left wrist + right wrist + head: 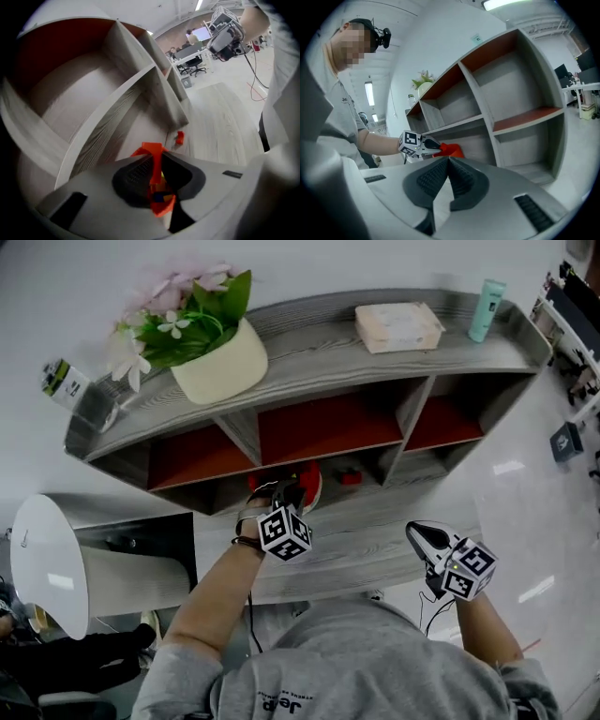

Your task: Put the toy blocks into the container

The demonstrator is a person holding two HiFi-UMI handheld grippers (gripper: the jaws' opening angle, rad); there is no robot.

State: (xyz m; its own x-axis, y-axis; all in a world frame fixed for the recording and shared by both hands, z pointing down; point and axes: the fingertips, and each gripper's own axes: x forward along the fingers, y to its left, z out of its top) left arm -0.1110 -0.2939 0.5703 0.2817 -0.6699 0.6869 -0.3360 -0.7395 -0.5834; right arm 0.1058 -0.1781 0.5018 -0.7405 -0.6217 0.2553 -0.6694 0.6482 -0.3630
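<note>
My left claw grasps the orange plastic container by its wall and my right claw is clenched empty; next, I judge, comes collecting the small red toy block on the bottom board of the grey wooden shelf.

Grey T-shirt, apparently short-sleeved

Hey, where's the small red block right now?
In the head view, the small red block lies on the shelf's lower board, just right of the red container clamped in the left claw.
</note>
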